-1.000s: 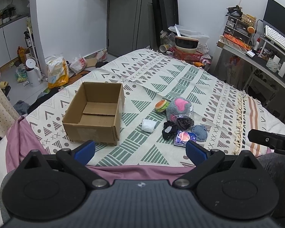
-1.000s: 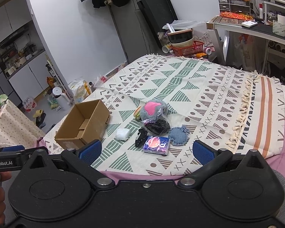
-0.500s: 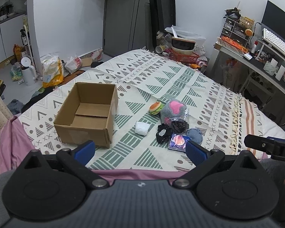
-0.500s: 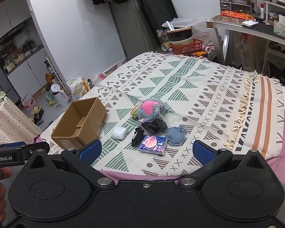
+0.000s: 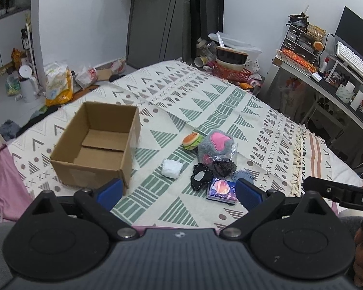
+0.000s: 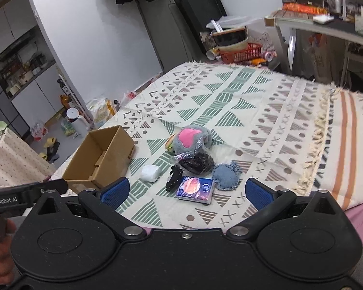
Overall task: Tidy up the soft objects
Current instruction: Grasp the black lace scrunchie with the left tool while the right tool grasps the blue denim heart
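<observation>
I find both grippers held above the near edge of the bed, nothing between their blue pads. The left gripper has its jaws spread wide; the right gripper likewise. The left handle reads "GenRobot.AI" in the right wrist view; the right handle shows only "DAS" at the frame edge of the left wrist view.

The soft objects lie clustered on the cream blanket with green triangle pattern, right of the open brown cardboard box, which is empty: a small burger-shaped plush, a grey furry plush with a pink patch, a white crumpled wad, a black lace item, a clear bag of dark material, a round blue denim cushion and a flat purple printed packet, its print unreadable
</observation>
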The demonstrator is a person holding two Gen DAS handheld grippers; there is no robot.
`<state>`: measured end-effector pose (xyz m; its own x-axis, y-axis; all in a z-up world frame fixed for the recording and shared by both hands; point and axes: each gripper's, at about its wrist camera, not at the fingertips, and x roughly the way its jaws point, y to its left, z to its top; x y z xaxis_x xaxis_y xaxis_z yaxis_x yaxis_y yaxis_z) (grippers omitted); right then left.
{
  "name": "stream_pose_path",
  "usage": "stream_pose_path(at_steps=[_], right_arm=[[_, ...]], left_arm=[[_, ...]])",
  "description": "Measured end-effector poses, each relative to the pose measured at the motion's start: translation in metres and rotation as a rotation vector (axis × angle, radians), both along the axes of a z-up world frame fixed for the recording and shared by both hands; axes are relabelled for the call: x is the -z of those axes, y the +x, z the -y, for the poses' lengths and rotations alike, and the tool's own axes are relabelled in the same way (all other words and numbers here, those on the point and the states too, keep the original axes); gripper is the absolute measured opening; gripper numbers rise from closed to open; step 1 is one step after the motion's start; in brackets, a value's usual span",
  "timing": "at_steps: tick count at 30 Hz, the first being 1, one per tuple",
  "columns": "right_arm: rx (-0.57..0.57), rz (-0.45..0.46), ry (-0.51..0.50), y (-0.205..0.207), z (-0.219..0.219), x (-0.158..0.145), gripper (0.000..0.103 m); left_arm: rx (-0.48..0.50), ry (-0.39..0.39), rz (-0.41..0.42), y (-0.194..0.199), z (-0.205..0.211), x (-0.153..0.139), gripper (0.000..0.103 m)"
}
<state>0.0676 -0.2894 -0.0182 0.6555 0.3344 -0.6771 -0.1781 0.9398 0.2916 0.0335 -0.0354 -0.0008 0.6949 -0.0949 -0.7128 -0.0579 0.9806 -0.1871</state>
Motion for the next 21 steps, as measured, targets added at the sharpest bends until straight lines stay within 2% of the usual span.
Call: stream_pose_path(at_steps=[7,10,15,18,21], right_arm=[[0.044,-0.075,0.075,0.029,0.007,0.018,0.101],[0.06,-0.08,0.055,0.041,0.005,0.021,0.101],[0.098,-0.116,0.038,0.062,0.004,0.031,0.101],[0.117,-0.104,-0.01,0.071,0.0,0.034,0.101],[0.134,-0.113,-0.012,0.08,0.0,0.041,0.101]], left_arm=[[-0.009,-0.008,0.014,0.021,-0.001,0.013,0.091],[-0.014,-0.022,0.024,0.031,-0.003,0.018,0.091],[-0.01,-0.049,-0.006,0.052,-0.004,0.03,0.084],[0.001,-0.049,-0.023,0.066,-0.002,0.04,0.081],[0.009,-0.051,-0.051,0.079,0.002,0.049,0.078]])
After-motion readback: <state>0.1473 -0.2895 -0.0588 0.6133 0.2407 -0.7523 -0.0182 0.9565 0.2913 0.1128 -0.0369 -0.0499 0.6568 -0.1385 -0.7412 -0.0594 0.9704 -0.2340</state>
